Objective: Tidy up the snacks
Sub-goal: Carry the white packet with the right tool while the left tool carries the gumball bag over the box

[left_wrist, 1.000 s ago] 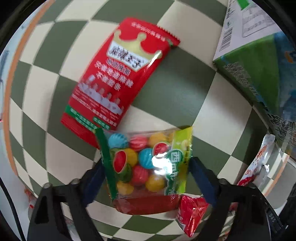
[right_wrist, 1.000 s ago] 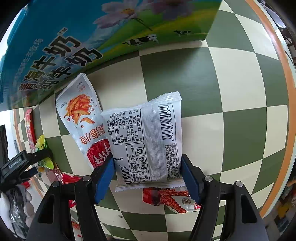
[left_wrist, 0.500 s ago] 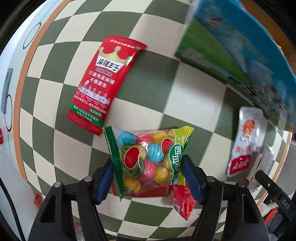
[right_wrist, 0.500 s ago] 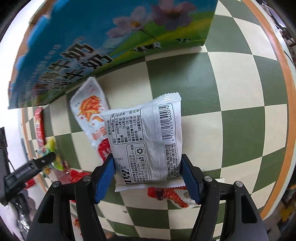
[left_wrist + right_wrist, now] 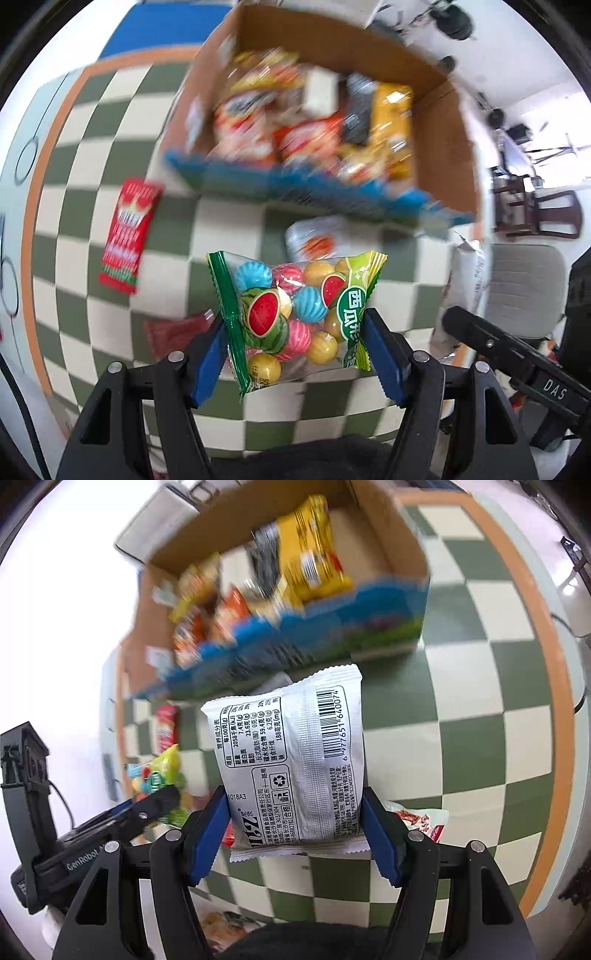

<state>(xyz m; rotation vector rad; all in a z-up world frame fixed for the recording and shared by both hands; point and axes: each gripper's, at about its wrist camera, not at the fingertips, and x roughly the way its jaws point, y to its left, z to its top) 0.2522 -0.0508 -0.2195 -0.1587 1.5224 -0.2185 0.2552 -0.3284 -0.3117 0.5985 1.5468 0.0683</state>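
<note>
My left gripper (image 5: 295, 354) is shut on a clear bag of coloured watermelon candies (image 5: 295, 314) and holds it above the checkered tablecloth (image 5: 92, 155). My right gripper (image 5: 295, 830) is shut on a silver snack packet (image 5: 291, 760), barcode side up. An open cardboard box (image 5: 454, 147) with a blue printed front holds several snack packets; it lies ahead of both grippers and shows in the right wrist view (image 5: 380, 531) too. The left gripper with the candy bag (image 5: 155, 779) shows at the left of the right wrist view.
A red snack packet (image 5: 129, 236) lies on the cloth left of the box. A white and orange packet (image 5: 317, 236) lies just before the box front. More packets lie near the table's near edge (image 5: 417, 819). A chair (image 5: 524, 284) stands at the right.
Both grippers have risen and tilted up with their packets. The box's open top and contents have come into view; before, only its printed side showed.
</note>
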